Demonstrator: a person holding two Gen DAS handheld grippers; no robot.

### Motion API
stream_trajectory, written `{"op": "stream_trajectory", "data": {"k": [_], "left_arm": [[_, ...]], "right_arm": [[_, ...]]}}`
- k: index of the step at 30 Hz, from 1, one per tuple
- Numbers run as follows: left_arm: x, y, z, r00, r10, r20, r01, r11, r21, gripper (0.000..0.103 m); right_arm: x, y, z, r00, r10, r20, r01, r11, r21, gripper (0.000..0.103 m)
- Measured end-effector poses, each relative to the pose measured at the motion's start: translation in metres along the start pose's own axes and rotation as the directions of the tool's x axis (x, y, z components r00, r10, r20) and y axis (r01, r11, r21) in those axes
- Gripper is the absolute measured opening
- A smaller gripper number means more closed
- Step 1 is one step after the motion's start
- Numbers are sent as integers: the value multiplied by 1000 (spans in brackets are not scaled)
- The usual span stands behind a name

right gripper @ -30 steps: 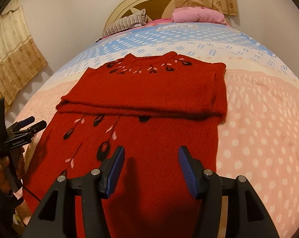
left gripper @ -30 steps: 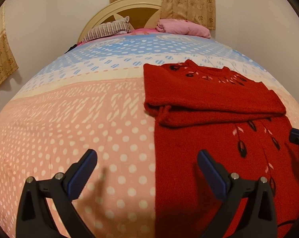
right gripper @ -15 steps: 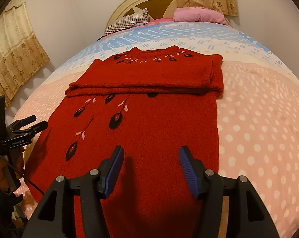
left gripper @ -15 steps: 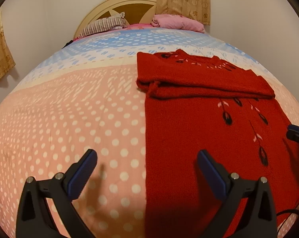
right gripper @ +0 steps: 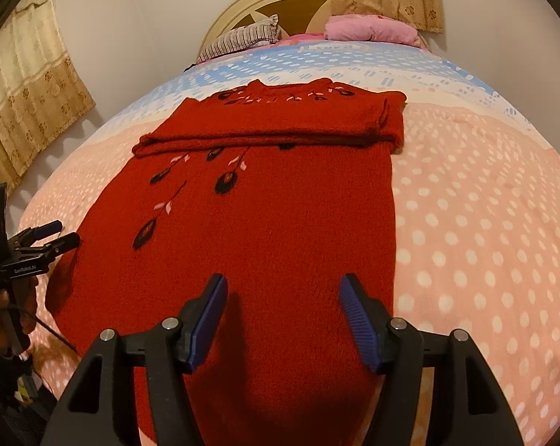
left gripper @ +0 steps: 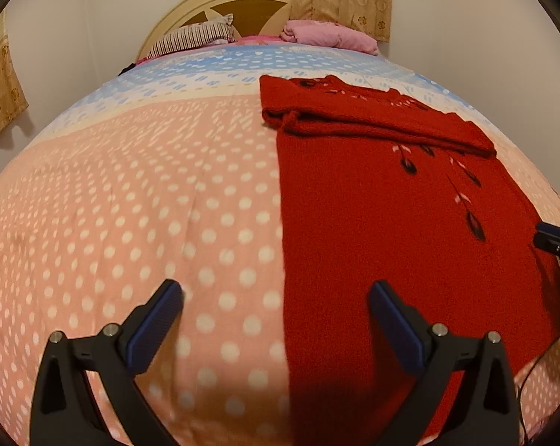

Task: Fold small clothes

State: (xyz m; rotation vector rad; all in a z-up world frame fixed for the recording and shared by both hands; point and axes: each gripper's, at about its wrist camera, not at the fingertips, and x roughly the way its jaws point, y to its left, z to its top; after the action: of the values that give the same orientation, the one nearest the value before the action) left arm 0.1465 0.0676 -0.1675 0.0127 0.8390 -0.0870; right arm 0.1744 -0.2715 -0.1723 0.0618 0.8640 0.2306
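Right wrist view: red sweater (right gripper: pixel 265 223) flat on the polka-dot bedspread (right gripper: pixel 484 223), sleeves already folded across the chest in a thick band.
Long axis: runs from the hem, nearest the grippers, away to the collar, which points at the headboard (right gripper: pixel 280 3).
Right gripper (right gripper: pixel 283 308): jaws spread, empty, hovering over the hem end, sweater straight ahead and below.
Left gripper (left gripper: pixel 276 319): jaws spread, empty, straddling the sweater's left edge; one finger over bedspread, one over red knit.
Nearer hand: both sit at the hem end, one toward each side; neither appears to touch cloth.
Likely next move: pinch the hem corners and carry them up toward the sleeve band.
Beyond: striped pillow (right gripper: pixel 239 39), pink pillow (right gripper: pixel 369 28).
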Motion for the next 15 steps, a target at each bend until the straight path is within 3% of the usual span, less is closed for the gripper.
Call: {"op": "stream_trajectory", "data": {"k": [6, 15], "left_arm": [[-15, 8, -20, 999, -48, -11, 47, 998, -35, 98], [-35, 8, -46, 990, -131, -45, 127, 989, -75, 83]], "right_arm": [[-15, 5, -21, 1000, -17, -6, 17, 999, -28, 68], [-38, 7, -50, 999, -37, -10, 37, 998, -44, 68]]}}
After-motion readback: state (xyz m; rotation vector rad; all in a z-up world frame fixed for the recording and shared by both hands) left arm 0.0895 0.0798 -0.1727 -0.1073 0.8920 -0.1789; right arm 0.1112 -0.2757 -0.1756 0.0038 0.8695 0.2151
